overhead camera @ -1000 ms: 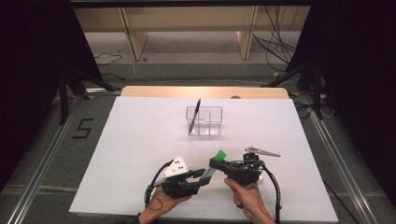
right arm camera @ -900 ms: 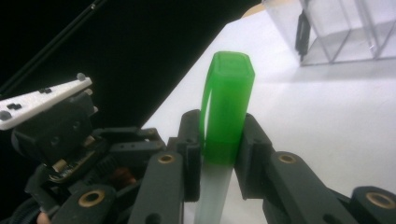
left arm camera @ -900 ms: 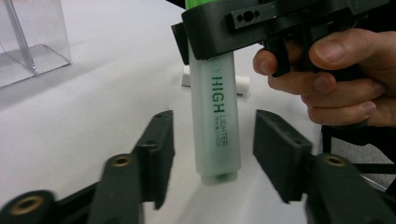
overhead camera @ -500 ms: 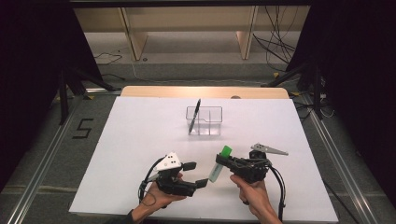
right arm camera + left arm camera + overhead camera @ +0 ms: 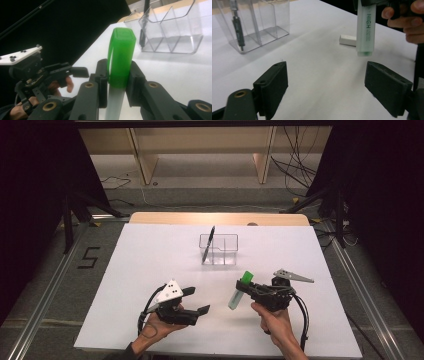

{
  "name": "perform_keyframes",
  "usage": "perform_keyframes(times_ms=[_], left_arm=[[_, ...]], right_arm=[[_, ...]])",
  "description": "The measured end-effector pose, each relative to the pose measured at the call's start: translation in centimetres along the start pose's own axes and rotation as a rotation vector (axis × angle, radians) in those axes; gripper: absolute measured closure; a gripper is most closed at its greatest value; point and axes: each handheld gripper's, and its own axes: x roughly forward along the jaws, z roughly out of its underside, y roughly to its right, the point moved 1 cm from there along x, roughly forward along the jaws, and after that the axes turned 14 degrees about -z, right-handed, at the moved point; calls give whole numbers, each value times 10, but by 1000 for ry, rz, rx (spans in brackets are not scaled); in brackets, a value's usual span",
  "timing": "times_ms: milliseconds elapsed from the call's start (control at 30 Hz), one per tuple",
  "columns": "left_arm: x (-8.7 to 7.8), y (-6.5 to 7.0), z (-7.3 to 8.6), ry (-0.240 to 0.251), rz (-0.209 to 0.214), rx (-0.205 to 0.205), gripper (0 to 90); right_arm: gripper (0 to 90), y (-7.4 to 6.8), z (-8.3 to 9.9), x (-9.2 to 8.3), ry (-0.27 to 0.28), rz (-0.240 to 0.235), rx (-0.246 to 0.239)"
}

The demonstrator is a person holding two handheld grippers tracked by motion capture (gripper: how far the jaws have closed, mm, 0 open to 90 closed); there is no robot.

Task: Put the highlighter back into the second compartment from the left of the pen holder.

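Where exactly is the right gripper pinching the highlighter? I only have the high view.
Observer: The right gripper view shows its fingers clamping the highlighter at the bottom of the green cap, where it meets the pale body.
Operator: Left gripper empty?
Observer: Yes. The left gripper has just been opening. Its own view shows nothing between the fingers, and the highlighter hangs beyond them.
Operator: Anything on the table near it?
Observer: A small white block lies on the table behind the highlighter.
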Motion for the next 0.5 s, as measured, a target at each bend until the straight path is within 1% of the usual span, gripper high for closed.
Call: perform_keyframes(times_ms=[100, 200, 300, 333, 433, 500], left_arm=[[-3, -8, 3, -9, -23, -12, 184], [-8, -15, 5, -12, -38, -40, 184], [-15, -22, 9, -13, -52, -54, 184], [-17, -24, 10, -12, -57, -64, 184], [-21, -29, 12, -13, -62, -95, 184], [-21, -29, 12, -13, -86, -102, 183]], right_arm=[[752, 2, -4, -1, 4, 17, -10], [753, 4, -10, -1, 6, 37, -33], [752, 6, -16, 2, 1, 50, -38], [752, 7, -17, 4, 2, 51, -46], [752, 8, -22, 8, 4, 53, -45], [752, 9, -25, 10, 10, 51, -51]])
